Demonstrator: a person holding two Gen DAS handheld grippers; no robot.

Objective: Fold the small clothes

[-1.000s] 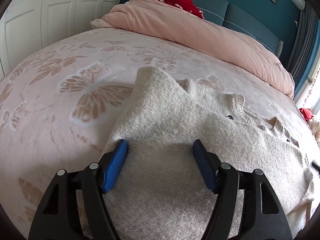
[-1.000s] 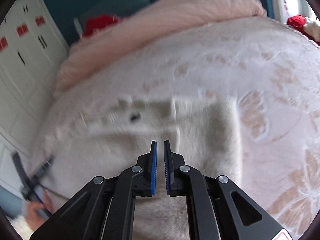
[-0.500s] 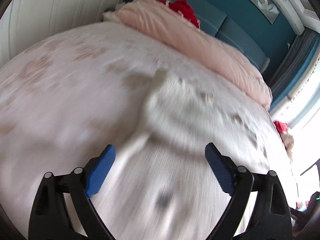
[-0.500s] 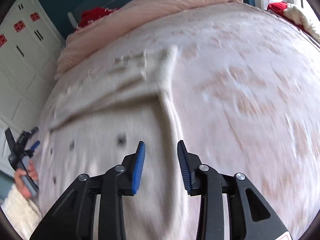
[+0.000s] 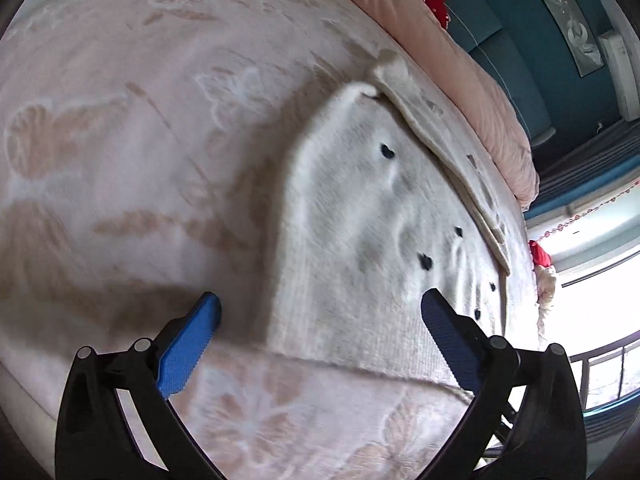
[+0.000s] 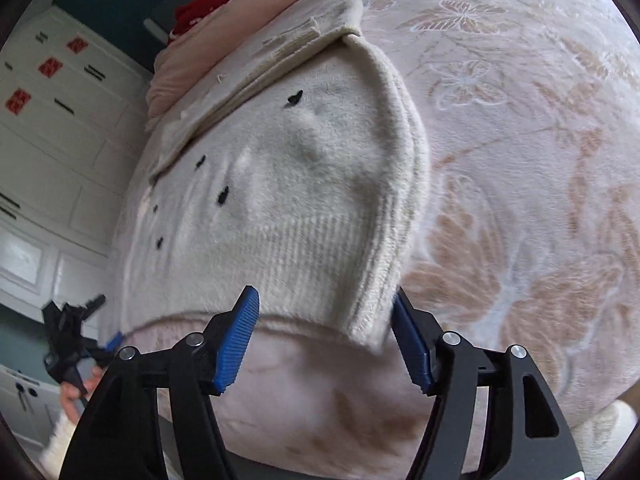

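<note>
Pink butterfly blanket, cream sweater, teal wall

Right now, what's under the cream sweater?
The cream sweater lies on the pink butterfly-print blanket, which shows all around it. Its own folded layers stack at the right edge; anything beneath the middle is covered.

Sweater flat on bed, hem nearest bed's front edge; folded sleeve lies across sweater's far part. Rolled duvet behind sweater, along headboard. Left gripper over hem's left corner, right gripper over hem's right corner, jaws apart
</note>
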